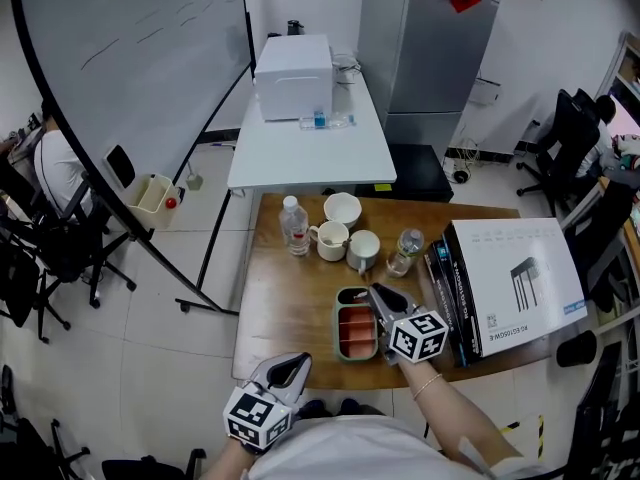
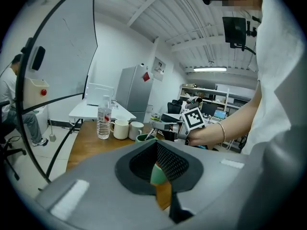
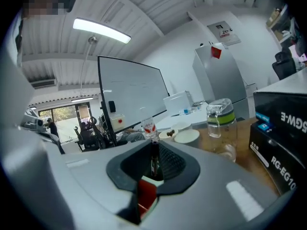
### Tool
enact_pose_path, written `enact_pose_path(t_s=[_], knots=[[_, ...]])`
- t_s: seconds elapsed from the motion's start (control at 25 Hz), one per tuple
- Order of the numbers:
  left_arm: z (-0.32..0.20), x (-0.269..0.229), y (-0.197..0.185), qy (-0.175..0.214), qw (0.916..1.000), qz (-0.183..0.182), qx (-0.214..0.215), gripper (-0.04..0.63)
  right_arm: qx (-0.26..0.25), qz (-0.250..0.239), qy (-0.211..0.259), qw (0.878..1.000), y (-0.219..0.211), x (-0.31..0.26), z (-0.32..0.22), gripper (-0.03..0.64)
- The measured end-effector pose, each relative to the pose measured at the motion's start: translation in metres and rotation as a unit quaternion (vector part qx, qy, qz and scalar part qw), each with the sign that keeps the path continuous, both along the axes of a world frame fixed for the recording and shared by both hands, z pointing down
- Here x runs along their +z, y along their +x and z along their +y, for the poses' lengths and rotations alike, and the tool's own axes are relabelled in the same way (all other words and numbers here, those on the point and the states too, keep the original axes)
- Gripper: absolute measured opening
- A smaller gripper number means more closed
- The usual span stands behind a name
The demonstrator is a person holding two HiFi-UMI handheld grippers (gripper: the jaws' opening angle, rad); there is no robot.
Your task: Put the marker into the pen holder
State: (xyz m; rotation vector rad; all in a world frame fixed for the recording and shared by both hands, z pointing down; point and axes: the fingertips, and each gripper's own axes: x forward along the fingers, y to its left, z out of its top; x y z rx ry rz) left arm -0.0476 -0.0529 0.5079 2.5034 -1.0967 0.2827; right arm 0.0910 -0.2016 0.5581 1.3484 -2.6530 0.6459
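On the wooden table (image 1: 290, 308), the green pen holder (image 1: 355, 336) is sitting at the 6 o'clock edge, so you are parking your closed, empty left gripper (image 1: 289, 367) clear at 7 o'clock while your right gripper (image 1: 377, 292) is pinching the marker (image 3: 154, 159) over the holder, seemingly lining up insertion.

Place: an office.
Furniture: a whiteboard (image 1: 130, 58) on a stand, a black swivel chair (image 1: 565, 143), a white table (image 1: 310, 153), a wooden desk (image 1: 285, 308).
Small things: mugs (image 1: 332, 238) on the desk.
Ceiling: strip light (image 2: 209, 69).
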Motion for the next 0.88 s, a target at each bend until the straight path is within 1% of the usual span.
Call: enact_pose_path(t_s=[0.16,0.24,0.32,0.68,0.88], knots=[[-0.002,0.001,0.009,-0.002,0.9999,0.000,0.012,0.000,-0.002,0.005,0.001,1.000,0.002,0.009,0.002,0.020],[-0.003,0.002,0.012,-0.003,0.9998,0.000,0.018,0.000,-0.002,0.010,-0.006,1.000,0.002,0.015,0.004,0.070],[-0.003,0.002,0.014,-0.004,0.9998,0.000,0.022,0.000,0.001,0.013,-0.011,1.000,0.004,0.018,0.006,0.095],[0.001,0.001,0.013,-0.004,0.9999,0.005,0.015,0.000,0.011,-0.001,-0.001,1.000,0.029,0.003,0.026,0.097],[0.004,-0.002,0.013,0.000,0.9999,0.008,0.014,0.000,0.007,0.003,0.002,1.000,0.037,-0.003,0.037,0.097]])
